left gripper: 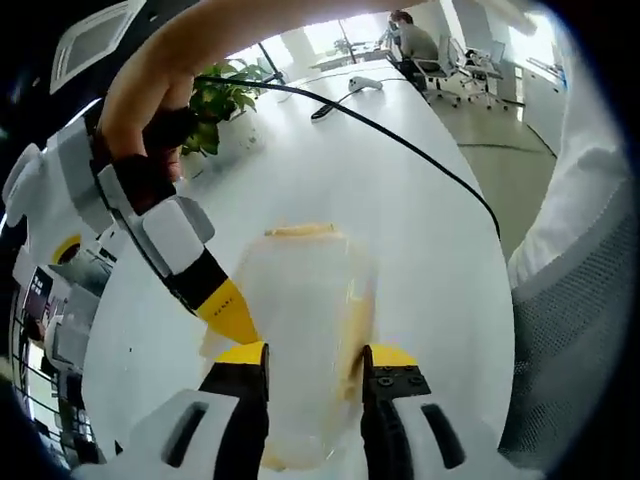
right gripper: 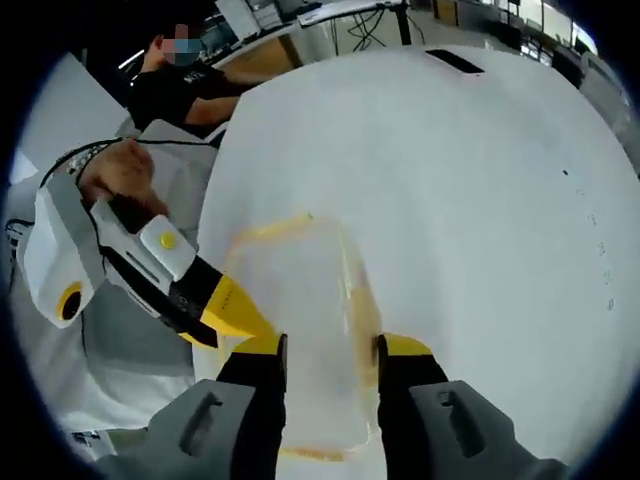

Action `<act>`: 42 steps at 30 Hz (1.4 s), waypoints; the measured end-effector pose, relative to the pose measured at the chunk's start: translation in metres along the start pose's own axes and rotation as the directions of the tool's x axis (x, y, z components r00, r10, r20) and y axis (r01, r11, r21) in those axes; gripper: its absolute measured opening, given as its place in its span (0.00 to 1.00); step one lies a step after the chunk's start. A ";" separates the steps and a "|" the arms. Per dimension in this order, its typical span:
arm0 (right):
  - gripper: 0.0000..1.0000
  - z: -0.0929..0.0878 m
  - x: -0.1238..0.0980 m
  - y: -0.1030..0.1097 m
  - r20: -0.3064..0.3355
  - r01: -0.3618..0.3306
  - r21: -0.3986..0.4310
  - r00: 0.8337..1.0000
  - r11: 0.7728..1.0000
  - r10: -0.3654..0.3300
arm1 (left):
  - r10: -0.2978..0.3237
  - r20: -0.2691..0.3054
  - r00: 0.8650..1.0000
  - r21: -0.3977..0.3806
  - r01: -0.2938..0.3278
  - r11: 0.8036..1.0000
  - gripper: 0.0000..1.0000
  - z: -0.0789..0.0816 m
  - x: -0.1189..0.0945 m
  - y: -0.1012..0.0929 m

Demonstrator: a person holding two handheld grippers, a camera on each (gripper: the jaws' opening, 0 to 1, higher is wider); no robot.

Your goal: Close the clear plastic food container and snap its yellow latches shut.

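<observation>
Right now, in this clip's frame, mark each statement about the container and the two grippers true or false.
1. The clear container rests on a white table. True.
2. The left gripper straddles the container with its fingers apart. True.
3. The right gripper hangs far from the container. False: its fingers flank it.
4. The container's latches are blue. False: its latches are yellow.
5. A black cable crosses the table. True.
</observation>
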State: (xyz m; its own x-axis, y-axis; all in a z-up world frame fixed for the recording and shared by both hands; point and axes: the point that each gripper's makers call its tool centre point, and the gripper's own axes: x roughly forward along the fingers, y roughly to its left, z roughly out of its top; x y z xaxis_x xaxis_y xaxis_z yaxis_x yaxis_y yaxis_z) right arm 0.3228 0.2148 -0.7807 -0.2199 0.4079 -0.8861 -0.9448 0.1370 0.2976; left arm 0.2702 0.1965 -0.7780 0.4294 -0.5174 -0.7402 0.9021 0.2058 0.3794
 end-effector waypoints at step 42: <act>0.37 -0.002 0.002 0.000 -0.006 -0.004 -0.012 1.000 1.000 0.004 | 0.023 0.011 1.000 -0.084 -0.022 0.996 0.27 0.001 -0.008 0.001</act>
State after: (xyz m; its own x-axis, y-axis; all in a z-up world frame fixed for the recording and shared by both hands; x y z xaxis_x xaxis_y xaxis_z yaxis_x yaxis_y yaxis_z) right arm 0.3222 0.2138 -0.7831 -0.2251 0.4030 -0.8871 -0.9469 0.1241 0.2967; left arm 0.2676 0.2004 -0.7709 0.4491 -0.5221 -0.7250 0.8931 0.2861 0.3472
